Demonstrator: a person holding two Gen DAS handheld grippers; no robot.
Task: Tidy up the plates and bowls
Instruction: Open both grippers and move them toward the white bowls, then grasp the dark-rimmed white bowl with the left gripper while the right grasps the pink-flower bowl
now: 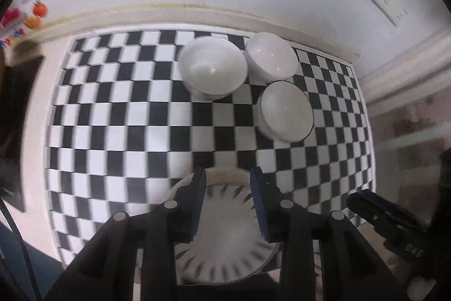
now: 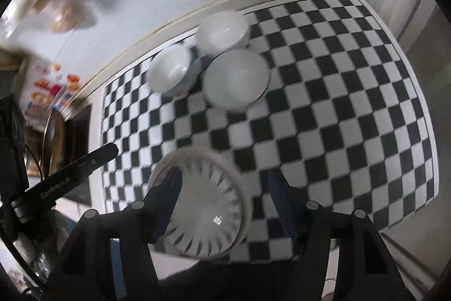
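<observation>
Left claw (image 1: 228, 188) points steeply down over the patterned plate (image 1: 225, 244); jaws a little apart, straddling the plate's far rim. Pad contact with the rim not resolvable through the blur, so grip state: cannot tell.

Right claw (image 2: 225, 188) jaws wide apart. Its left finger (image 2: 166, 199) overlaps the plate's (image 2: 203, 205) near-left rim in its own view; the right finger sits well off the plate over the cloth. Nothing clamped.

Plate: white, dark radial dashes round the rim, at the near edge of the checkered cloth (image 1: 126, 117). Whether it sits flat or tilted is unclear in the right view.

Far side of the cloth, near the wall:
- bowl (image 1: 212, 66), white, open side up, seems to sit in a second bowl, lower rim just visible
- round bowl (image 1: 272, 55), just beside it on the right, close or touching
- flat stack (image 1: 286, 112), white with thin dark rim line, in front of the round bowl and near it

All three well apart from the plate.

Right claw's tip (image 1: 380, 213) shows at lower right of the left view; left claw's tip (image 2: 93, 160) at the left of the right view. Both frames motion-blurred.
</observation>
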